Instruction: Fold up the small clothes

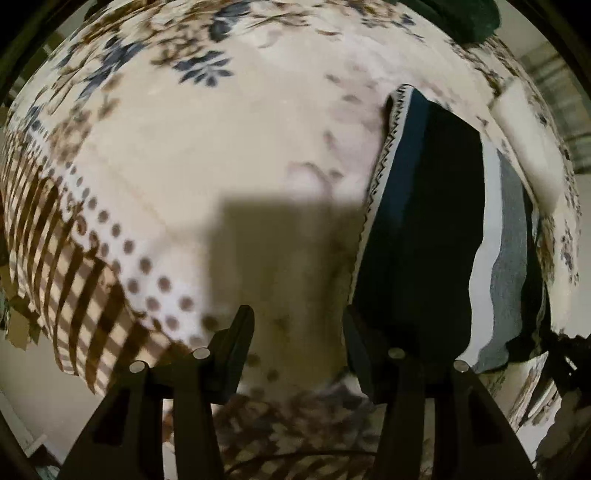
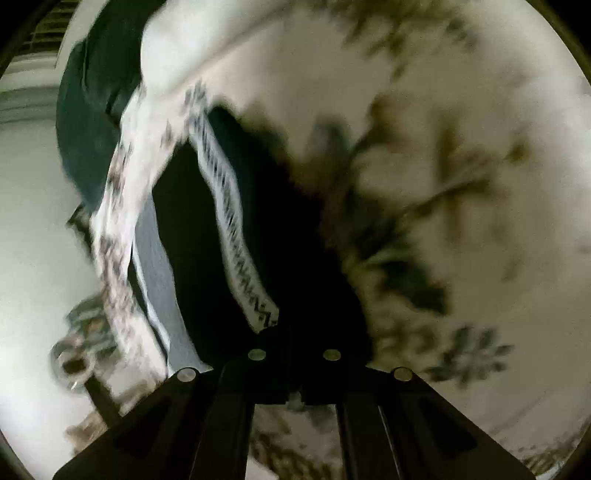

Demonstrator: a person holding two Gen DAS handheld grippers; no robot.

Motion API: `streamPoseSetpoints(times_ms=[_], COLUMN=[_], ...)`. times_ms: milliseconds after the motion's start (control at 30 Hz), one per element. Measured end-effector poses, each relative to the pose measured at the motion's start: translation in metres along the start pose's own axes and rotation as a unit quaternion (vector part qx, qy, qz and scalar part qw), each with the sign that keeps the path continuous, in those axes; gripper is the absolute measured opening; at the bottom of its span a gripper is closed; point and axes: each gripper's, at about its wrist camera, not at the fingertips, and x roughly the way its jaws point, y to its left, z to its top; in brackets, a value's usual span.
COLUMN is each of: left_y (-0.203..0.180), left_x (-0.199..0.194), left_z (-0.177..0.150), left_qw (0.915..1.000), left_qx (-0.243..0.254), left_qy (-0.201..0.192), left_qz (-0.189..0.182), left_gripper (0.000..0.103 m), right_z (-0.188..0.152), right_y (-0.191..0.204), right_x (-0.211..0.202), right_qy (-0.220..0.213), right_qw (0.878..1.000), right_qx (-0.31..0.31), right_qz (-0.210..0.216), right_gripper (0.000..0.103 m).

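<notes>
Left wrist view: we look straight down on a cream floral bedspread [image 1: 229, 147] with brown stripes and dots along its left border. The left gripper [image 1: 299, 332] stands released, its two dark fingers [image 1: 236, 332] apart over bare cloth, nothing between them. Just right of it lies the task's thing, a dark garment [image 1: 421, 221] with a white zigzag-patterned trim [image 1: 384, 162] along its left edge; it runs from near the gripper toward the far right. Beside it on the right lie a grey and white piece of clothing [image 1: 509, 266], and a dark green cloth [image 1: 469, 18] sits at the far edge.

Right wrist view, motion-blurred: the right gripper [image 2: 294, 373] is clenched, its jaws brought together at the near end of the dark garment [image 2: 295, 258], right where the zigzag trim [image 2: 236, 236] ends. Whether cloth is actually pinched between the pads we cannot tell, since black fabric and black fingers merge. The bedspread [image 2: 461, 147] fills the right.
</notes>
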Motion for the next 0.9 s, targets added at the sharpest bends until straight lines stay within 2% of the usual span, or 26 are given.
streamPoseSetpoints(times_ms=[100,200,267,333,433,533,600,667,733,767,833,867,900], left_y=[-0.007,-0.008,-0.006,-0.001,0.009,0.013,0.018,0.021,0.021,0.021,0.026,0.028,0.03], left_x=[-0.001,-0.007,-0.014,-0.018,-0.027,-0.024,-0.012,0.007,0.026,0.03,0.04,0.042,0.042], left_z=[0.003,0.006,0.005,0.003,-0.005,-0.016,-0.026,-0.038,-0.048,-0.05,-0.05,-0.047,-0.044], left_qw=[0.9999,0.9998,0.9996,0.9995,0.9991,0.9956,0.9837,0.9669,0.947,0.9417,0.9246,0.9204,0.9207], left_qx=[0.002,-0.002,-0.006,-0.009,-0.023,-0.06,-0.107,-0.16,-0.206,-0.22,-0.266,-0.28,-0.284], left_qy=[-0.006,-0.015,-0.022,-0.024,-0.019,0.005,0.04,0.075,0.093,0.09,0.08,0.074,0.069], left_qz=[-0.01,-0.012,-0.017,-0.018,-0.029,-0.072,-0.138,-0.184,-0.229,-0.238,-0.261,-0.262,-0.259], left_gripper=[0.047,0.047,0.047,0.047,0.047,0.047,0.047,0.047,0.047,0.047,0.045,0.045,0.045], right_z=[0.004,0.002,-0.001,-0.005,-0.011,-0.016,-0.021,-0.029,-0.038,-0.041,-0.046,-0.047,-0.048], right_y=[-0.006,-0.01,-0.015,-0.026,-0.042,-0.049,-0.051,-0.053,-0.056,-0.058,-0.062,-0.062,-0.063], right_x=[0.001,0.024,0.017,0.004,0.002,0.018,0.032,0.038,0.039,0.037,0.03,0.027,0.023], right_qy=[0.003,0.068,0.064,0.049,0.06,0.089,0.109,0.108,0.097,0.089,0.074,0.071,0.068], right_qw=[0.999,0.997,0.998,0.997,0.993,0.989,0.982,0.974,0.97,0.968,0.965,0.965,0.966], right_qx=[-0.005,0.01,0.025,0.052,0.096,0.111,0.129,0.163,0.186,0.195,0.21,0.21,0.209], right_qz=[-0.04,-0.024,-0.013,0.003,0.031,0.05,0.088,0.117,0.127,0.129,0.137,0.137,0.136], right_gripper=[0.002,0.003,0.013,0.045,0.051,0.051,0.051,0.047,0.018,0.017,0.008,0.008,0.008])
